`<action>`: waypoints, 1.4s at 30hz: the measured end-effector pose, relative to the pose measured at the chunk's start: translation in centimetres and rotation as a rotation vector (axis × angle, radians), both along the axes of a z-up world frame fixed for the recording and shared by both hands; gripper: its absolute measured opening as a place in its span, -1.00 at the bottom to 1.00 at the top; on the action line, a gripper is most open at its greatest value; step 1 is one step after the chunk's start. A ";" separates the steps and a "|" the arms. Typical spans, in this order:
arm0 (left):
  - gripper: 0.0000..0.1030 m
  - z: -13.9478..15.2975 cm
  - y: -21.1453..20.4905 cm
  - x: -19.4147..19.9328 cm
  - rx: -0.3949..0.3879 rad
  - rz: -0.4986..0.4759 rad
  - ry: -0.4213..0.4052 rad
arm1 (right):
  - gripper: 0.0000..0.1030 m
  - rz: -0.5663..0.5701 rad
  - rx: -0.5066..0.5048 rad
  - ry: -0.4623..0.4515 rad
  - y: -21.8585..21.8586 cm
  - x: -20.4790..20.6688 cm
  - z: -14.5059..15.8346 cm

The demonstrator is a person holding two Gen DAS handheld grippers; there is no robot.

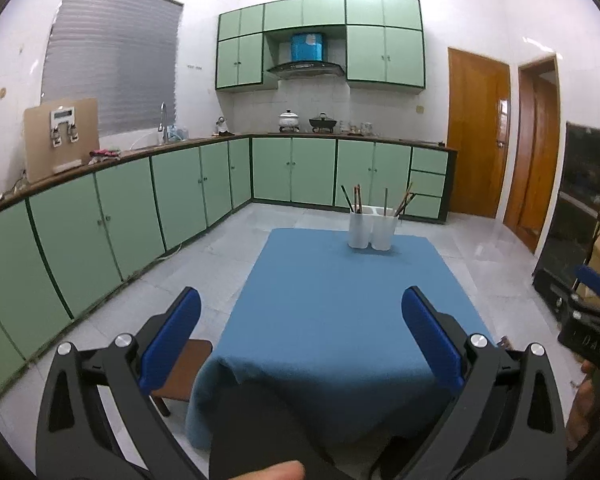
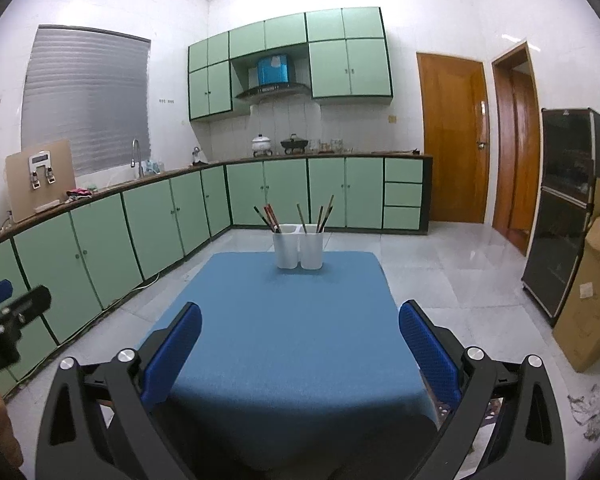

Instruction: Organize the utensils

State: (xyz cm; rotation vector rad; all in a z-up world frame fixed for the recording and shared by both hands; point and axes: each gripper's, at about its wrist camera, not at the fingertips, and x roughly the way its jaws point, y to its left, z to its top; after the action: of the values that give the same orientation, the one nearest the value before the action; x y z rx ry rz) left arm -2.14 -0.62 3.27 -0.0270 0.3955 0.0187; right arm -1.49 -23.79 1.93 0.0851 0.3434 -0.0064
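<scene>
Standing back from the blue-covered worktop (image 1: 332,320), the person holds both tools level at its near edge, and neither has anything in it. Going from the left: the left gripper (image 1: 302,336) has its blue fingers (image 1: 172,340) spread wide apart, with only bare cloth between them. Far ahead of those fingers, and a little to their right, stand two white holders (image 1: 373,232) side by side, touching or nearly so, close to the far edge of the worktop. Thin sticks that look like chopsticks (image 1: 358,200) lean out of both cups at loose angles; I cannot tell whether any other utensils are mixed in. The right gripper (image 2: 300,344) is likewise open, its fingers (image 2: 430,348) wide apart and empty, and from that side the holders (image 2: 299,251) sit almost straight ahead, well apart from the tips, with the chopsticks (image 2: 270,218) fanning outward.

As for progress, no loose utensil shows anywhere on the cloth, so either everything is already in the cups and only sorting between them is left, or the job is done. From this far back I judge nothing is under way: both tools would need to travel the length of the worktop before they could touch a stick.
</scene>
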 end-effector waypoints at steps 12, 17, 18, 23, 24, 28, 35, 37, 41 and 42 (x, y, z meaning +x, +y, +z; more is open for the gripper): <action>0.89 2.3 0.3 -5.7 0.018 0.057 -0.081 | 0.88 0.036 -0.003 -0.058 1.6 -4.3 1.3; 0.89 2.4 0.7 -6.7 0.007 0.069 -0.079 | 0.88 0.047 -0.004 -0.078 2.0 -5.1 1.6; 0.89 2.4 0.7 -6.9 0.006 0.070 -0.079 | 0.88 0.047 -0.002 -0.081 2.0 -5.2 1.7; 0.89 2.6 0.7 -7.5 0.010 0.068 -0.089 | 0.88 0.036 0.005 -0.091 1.8 -5.8 1.7; 0.89 2.6 0.7 -7.7 0.011 0.068 -0.095 | 0.88 0.034 0.006 -0.092 1.8 -5.9 1.6; 0.89 2.6 0.6 -7.9 0.018 0.074 -0.104 | 0.88 0.031 0.010 -0.095 1.5 -6.1 1.5; 0.89 2.3 0.1 -8.4 0.027 0.080 -0.107 | 0.88 0.018 0.013 -0.106 1.3 -6.3 1.7; 0.89 2.2 0.0 -8.5 0.027 0.080 -0.107 | 0.88 0.016 0.012 -0.109 1.3 -6.4 1.6; 0.89 2.3 -0.1 -8.5 0.025 0.084 -0.106 | 0.88 0.014 0.013 -0.111 1.3 -6.4 1.5; 0.89 2.3 -0.1 -8.4 0.024 0.085 -0.105 | 0.88 0.014 0.013 -0.111 1.3 -6.4 1.5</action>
State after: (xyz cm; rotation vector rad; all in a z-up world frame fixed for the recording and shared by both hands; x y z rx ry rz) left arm -10.56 -0.67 5.61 -0.0205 0.2884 0.1053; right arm -7.92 -22.48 3.45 0.0954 0.2331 0.0140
